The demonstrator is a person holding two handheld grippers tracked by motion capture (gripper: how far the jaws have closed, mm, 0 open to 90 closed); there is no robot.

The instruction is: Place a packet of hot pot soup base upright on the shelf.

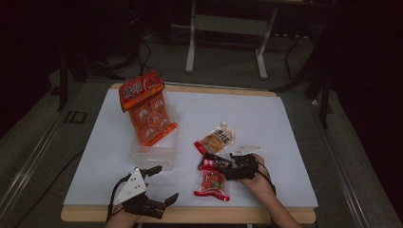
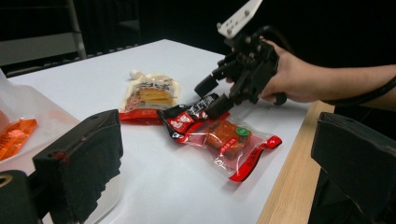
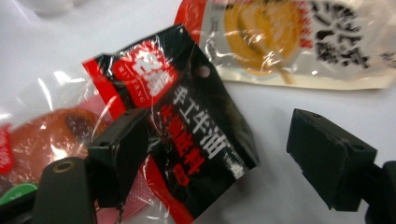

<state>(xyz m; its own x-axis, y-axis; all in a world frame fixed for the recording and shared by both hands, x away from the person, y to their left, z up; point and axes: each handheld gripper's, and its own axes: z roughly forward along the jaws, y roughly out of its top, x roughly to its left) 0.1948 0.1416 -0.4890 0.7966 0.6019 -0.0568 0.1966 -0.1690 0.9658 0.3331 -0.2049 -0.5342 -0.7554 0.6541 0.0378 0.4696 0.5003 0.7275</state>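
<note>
A black-and-red sachet [image 1: 215, 163] [image 3: 187, 130] lies flat on the white sheet, overlapping a clear red-edged pack [image 1: 212, 184] [image 2: 231, 142] with orange-brown food inside. My right gripper [image 1: 226, 169] [image 2: 209, 99] [image 3: 215, 140] is low over the sachet [image 2: 189, 116] and open. One jaw sits at the sachet's left edge and the other stands apart on the bare sheet to its right. A cream pouch [image 1: 217, 139] [image 2: 149, 95] [image 3: 289, 37] lies just beyond. My left gripper [image 1: 164, 183] [image 2: 217, 186] is open and empty near the front left edge.
A large orange snack bag [image 1: 146, 107] leans upright in a clear plastic container [image 1: 157, 154] at the left middle. The white sheet ends at the table's wooden front edge [image 1: 237, 213]. A metal frame [image 1: 228, 28] stands on the floor behind the table.
</note>
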